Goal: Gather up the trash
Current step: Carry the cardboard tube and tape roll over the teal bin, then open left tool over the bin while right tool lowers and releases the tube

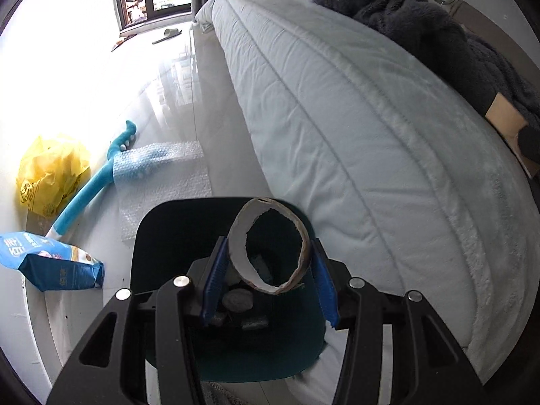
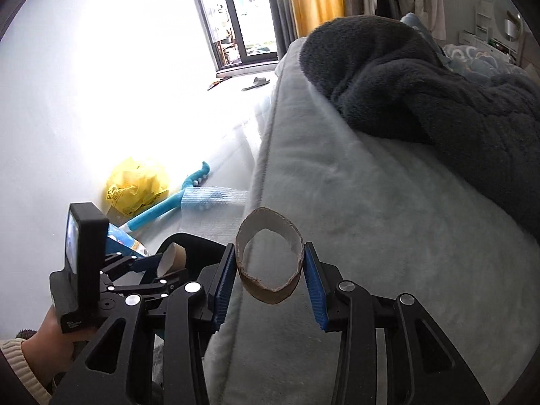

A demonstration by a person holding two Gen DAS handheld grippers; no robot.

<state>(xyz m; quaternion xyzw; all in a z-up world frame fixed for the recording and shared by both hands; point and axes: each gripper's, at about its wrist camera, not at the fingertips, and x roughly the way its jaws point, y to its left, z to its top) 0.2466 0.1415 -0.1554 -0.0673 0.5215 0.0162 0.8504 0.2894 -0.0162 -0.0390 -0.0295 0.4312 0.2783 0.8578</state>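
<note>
- While the left gripper (image 1: 268, 266) hangs over the dark bin (image 1: 162, 236) by the bed (image 1: 354, 118), its jaws clamp a torn cardboard tube (image 1: 270, 246).
- R gripper (image 2: 270, 263): jaws clamped on a second tube (image 2: 269, 260) (squashed oval), over the bed's edge.
- Floor (image 1: 175, 94): yellow bag (image 1: 50, 168), blue packet (image 1: 57, 263), bubble wrap (image 1: 168, 175).

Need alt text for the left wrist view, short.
The left gripper holds a torn cardboard tube over an open dark bin that already holds scraps. On the floor to the left lie a blue snack bag, a yellow plastic bag and bubble wrap; a pale bed fills the right.
</note>
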